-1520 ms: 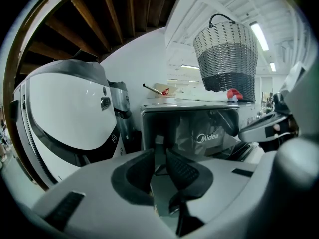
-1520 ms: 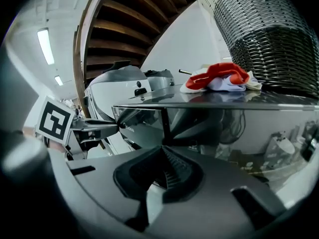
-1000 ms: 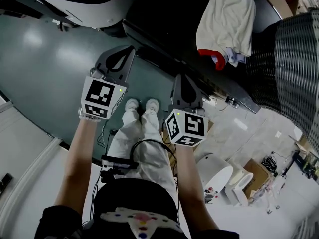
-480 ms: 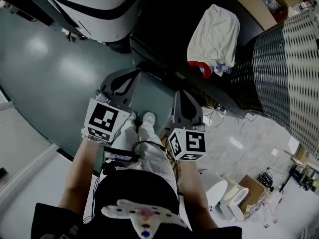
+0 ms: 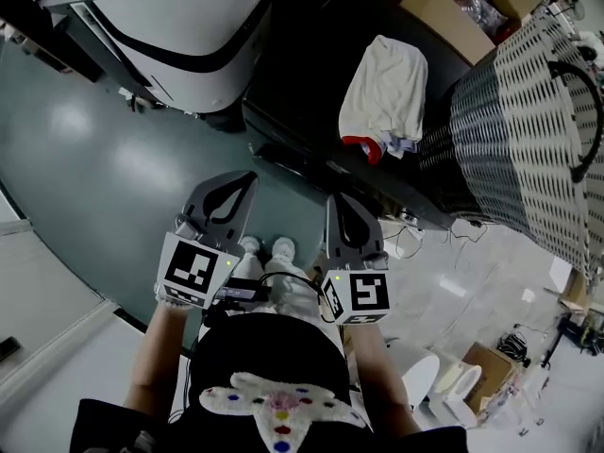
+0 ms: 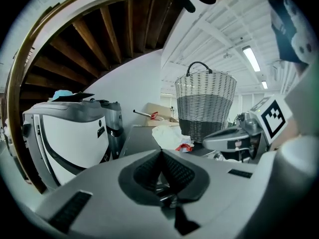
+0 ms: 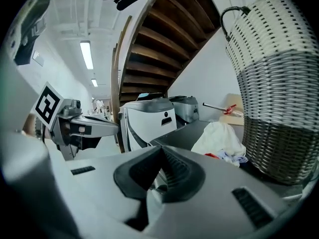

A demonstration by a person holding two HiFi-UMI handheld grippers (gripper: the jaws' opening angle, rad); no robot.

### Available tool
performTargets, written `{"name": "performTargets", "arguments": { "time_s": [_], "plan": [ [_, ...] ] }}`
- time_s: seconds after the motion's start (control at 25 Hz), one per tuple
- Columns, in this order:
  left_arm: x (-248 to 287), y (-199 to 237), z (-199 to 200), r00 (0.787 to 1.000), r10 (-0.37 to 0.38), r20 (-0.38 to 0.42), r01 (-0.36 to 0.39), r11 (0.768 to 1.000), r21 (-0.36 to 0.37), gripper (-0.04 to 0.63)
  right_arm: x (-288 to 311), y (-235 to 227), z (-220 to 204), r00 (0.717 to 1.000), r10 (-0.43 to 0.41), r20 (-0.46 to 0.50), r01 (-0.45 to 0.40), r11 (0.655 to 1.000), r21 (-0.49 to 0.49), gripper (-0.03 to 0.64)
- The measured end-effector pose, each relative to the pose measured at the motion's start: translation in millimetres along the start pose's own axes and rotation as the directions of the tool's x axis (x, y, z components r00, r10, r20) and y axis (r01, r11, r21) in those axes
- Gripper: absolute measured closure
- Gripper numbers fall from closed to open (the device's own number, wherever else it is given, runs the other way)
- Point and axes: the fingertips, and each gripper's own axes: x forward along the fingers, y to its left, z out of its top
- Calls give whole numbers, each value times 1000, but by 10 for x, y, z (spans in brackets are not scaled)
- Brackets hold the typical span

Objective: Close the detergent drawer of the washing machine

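My left gripper [image 5: 245, 176] and right gripper [image 5: 338, 197] are held side by side in front of the person's body, above the green floor [image 5: 104, 168]. Both are shut with nothing between the jaws, as the left gripper view [image 6: 160, 151] and the right gripper view [image 7: 160, 147] also show. Ahead and to the left stands a white machine [image 5: 179, 36] with a black stripe, also in the gripper views [image 6: 70, 133] [image 7: 149, 117]. I cannot make out a detergent drawer in any view. Neither gripper touches anything.
A dark flat-topped unit [image 5: 311, 92] lies ahead, with a white and red cloth [image 5: 382, 88] on it. A tall wicker basket [image 5: 528, 130] stands at its right. A wooden staircase [image 6: 99, 39] rises above the machine. Boxes and white items [image 5: 462, 376] sit on the pale floor at right.
Both grippers have risen, still shut and side by side. The head view has swung, so more of the white machine and the wicker basket show.
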Motion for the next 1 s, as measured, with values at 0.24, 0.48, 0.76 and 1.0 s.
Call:
{"name": "performTargets", "arguments": {
  "time_s": [0.24, 0.48, 0.76, 1.0],
  "plan": [
    [-164, -96, 101, 1000, -30, 4, 29, 999, 28, 584, -121, 38, 197, 999, 23, 29, -22, 999, -42, 612],
    [-245, -77, 169, 999, -23, 24, 22, 999, 25, 584, -236, 32, 352, 998, 7, 60, -4, 999, -52, 612],
    [-276, -41, 289, 998, -18, 57, 16, 999, 45, 584, -252, 85, 420, 998, 4, 70, 1, 998, -62, 612],
    [-246, 3, 333, 998, -19, 62, 15, 998, 58, 584, -163, 116, 409, 998, 15, 63, -11, 998, -57, 612]
  ]
}}
